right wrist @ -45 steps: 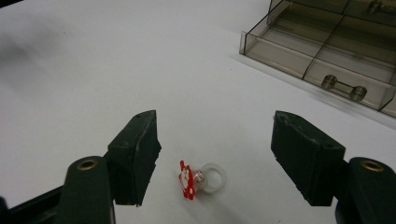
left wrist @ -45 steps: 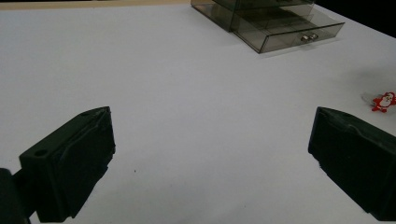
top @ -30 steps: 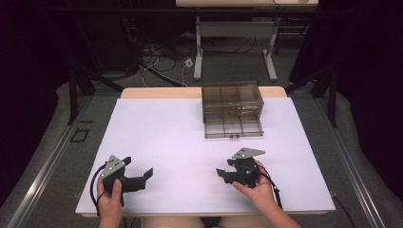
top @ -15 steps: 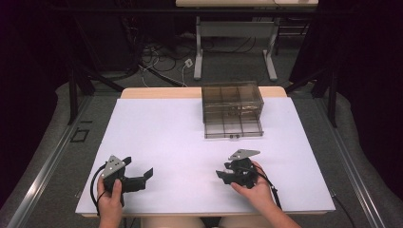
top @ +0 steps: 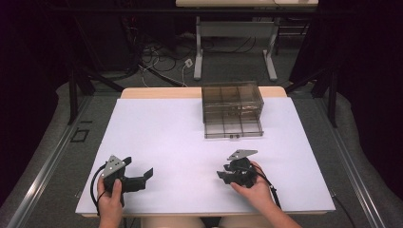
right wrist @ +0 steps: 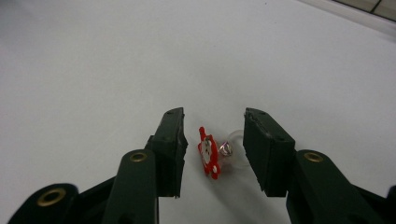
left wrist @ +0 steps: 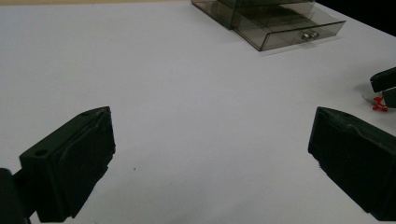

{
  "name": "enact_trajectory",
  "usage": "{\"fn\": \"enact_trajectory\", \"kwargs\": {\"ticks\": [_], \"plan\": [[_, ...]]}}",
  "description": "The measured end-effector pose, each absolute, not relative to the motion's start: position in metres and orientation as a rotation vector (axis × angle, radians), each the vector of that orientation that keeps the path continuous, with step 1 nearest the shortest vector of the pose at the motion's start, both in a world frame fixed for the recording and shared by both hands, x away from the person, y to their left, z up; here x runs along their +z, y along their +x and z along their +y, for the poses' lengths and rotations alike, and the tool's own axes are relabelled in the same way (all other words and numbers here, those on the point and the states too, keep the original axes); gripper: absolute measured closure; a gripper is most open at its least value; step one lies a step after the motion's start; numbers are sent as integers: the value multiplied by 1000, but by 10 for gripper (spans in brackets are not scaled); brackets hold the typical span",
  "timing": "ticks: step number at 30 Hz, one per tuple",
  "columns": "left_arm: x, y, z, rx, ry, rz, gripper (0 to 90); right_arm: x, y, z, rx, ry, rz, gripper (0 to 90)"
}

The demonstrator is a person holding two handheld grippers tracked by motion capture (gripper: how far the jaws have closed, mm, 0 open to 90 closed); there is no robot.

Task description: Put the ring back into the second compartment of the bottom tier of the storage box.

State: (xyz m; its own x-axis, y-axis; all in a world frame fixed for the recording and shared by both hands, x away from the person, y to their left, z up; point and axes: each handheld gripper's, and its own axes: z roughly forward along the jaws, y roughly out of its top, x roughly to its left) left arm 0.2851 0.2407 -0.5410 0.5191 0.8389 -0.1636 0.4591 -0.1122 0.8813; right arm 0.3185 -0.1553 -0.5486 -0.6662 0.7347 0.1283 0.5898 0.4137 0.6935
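White table point(top: 180, 142) in front of me, smoked-plastic drawer box point(top: 232, 108) at the far side with its bottom drawer point(left wrist: 289, 31) pulled out toward me, two small metal knobs on its front. Left gripper point(top: 142, 175) is parked near the front-left edge, jaws spread wide, nothing between them, just bare table. Right gripper point(right wrist: 212, 142) is down low at front-right, tips at the table surface around a small red charm point(right wrist: 208, 156) with a clear ring and a little metal link beside it. Jaws there have just been closing in, and the charm sits in the gap between them, but I see daylight on both sides, so no contact yet: narrowed, not gripping. From the left gripper view the same red bit point(left wrist: 379, 103) shows just under the right gripper's tips. I read this as the pick step, mid-close. Next move needs the pads brought together square on the charm without nudging it sideways; it's tiny and flat, so it could skate or pop out. Then lift, and probably carry toward the open drawer.
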Motion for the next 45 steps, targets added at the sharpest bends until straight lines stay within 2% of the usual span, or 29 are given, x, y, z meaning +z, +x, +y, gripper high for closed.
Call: {"fn": "enact_trajectory", "kwargs": {"ticks": [13, 19, 45], "plan": [[-541, 286, 241, 468, 1750, 1098, 7, -552, 321, -154, 1064, 1192, 2480, 644], [-541, 285, 241, 469, 1748, 1098, 7, -553, 321, -154, 1051, 1183, 2486, 708], [-541, 285, 241, 471, 1754, 1093, 7, -552, 319, -153, 1083, 1158, 2479, 731]]}}
